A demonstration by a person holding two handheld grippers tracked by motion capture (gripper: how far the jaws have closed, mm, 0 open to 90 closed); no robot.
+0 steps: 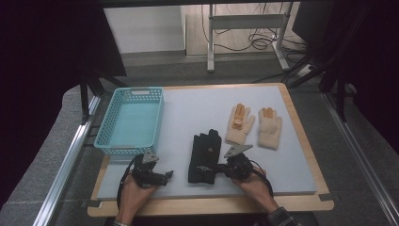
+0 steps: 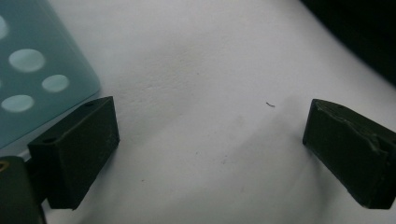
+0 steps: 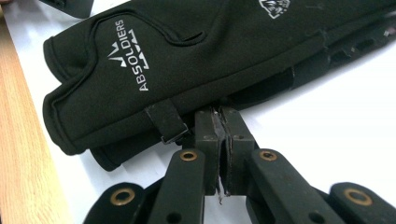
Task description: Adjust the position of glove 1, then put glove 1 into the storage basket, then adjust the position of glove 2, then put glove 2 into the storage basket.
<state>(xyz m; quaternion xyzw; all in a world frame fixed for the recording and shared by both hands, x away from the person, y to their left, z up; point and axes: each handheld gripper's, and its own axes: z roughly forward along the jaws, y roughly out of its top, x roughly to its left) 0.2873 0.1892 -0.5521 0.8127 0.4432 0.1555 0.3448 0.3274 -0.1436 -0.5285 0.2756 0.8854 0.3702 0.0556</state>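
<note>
A pair of black gloves (image 1: pixel 204 157) lies stacked flat on the grey mat (image 1: pixel 197 106), with "ABSOLDIERS" printed on the cuff (image 3: pixel 187 56). My right gripper (image 1: pixel 225 167) is at the gloves' right edge. In the right gripper view its jaws are pressed together (image 3: pixel 222 114), with their tips pinching the side edge of the gloves beside a small strap. My left gripper (image 1: pixel 167 175) rests low on the mat, left of the gloves and just in front of the basket. Its jaws are wide apart (image 2: pixel 210 140) with bare mat between them.
A light-blue perforated basket (image 1: pixel 106 141) stands empty at the mat's left, its wall close to my left jaw (image 2: pixel 28 70). Two beige gloves (image 1: pixel 240 123) (image 1: pixel 269 128) lie palm-up at the right rear. The wooden table edge (image 3: pixel 18 163) runs along the near side.
</note>
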